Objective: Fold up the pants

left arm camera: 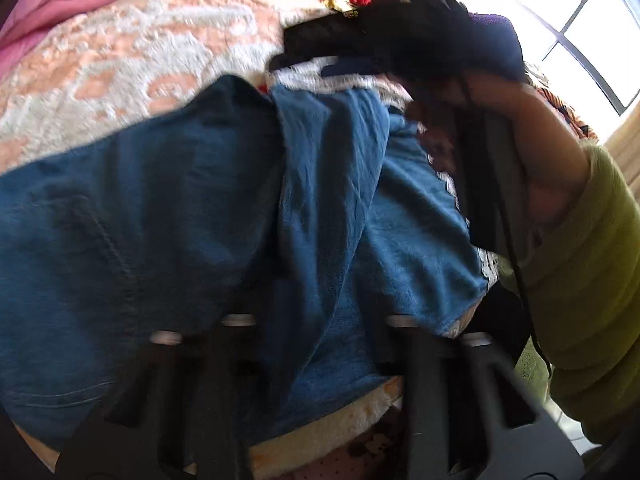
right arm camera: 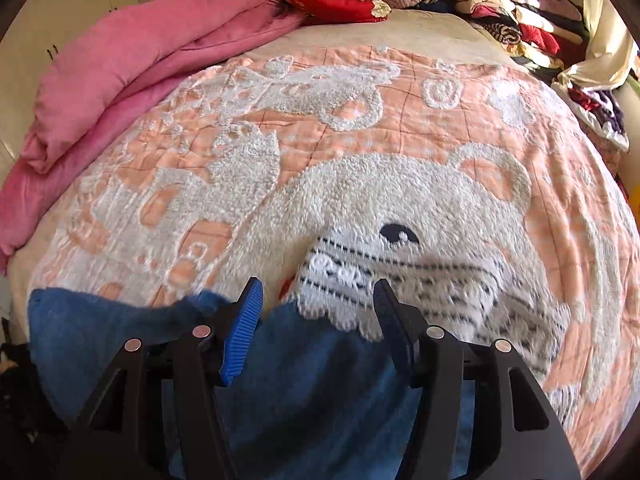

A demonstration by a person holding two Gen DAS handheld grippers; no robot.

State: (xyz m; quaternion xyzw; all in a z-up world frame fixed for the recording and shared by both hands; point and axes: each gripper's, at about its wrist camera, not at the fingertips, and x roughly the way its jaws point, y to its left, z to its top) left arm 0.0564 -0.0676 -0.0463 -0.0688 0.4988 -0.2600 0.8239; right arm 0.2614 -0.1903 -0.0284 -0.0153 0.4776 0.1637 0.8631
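Blue denim pants (left arm camera: 160, 220) lie crumpled across the peach and white bear blanket (right arm camera: 360, 100) on the bed. The picture in the left wrist view is blurred. A raised fold of the pants runs up from between the jaws of my left gripper (left arm camera: 320, 316) and hides the fingertips, so it looks shut on the cloth. My right gripper (right arm camera: 316, 286) is open, and its ribbed blue pad (right arm camera: 240, 332) hovers over the pants' edge (right arm camera: 320, 380) with nothing pinched. A person's forearm and green sleeve (left arm camera: 580, 260) reach in from the right in the left wrist view.
A pink quilt (right arm camera: 120, 80) is bunched along the bed's left side. Red fabric (right arm camera: 340, 0) and stacked folded clothes (right arm camera: 520, 12) line the far edge. Dark garments (left arm camera: 400, 40) lie beyond the pants, with a bright window (left arm camera: 580, 20) behind.
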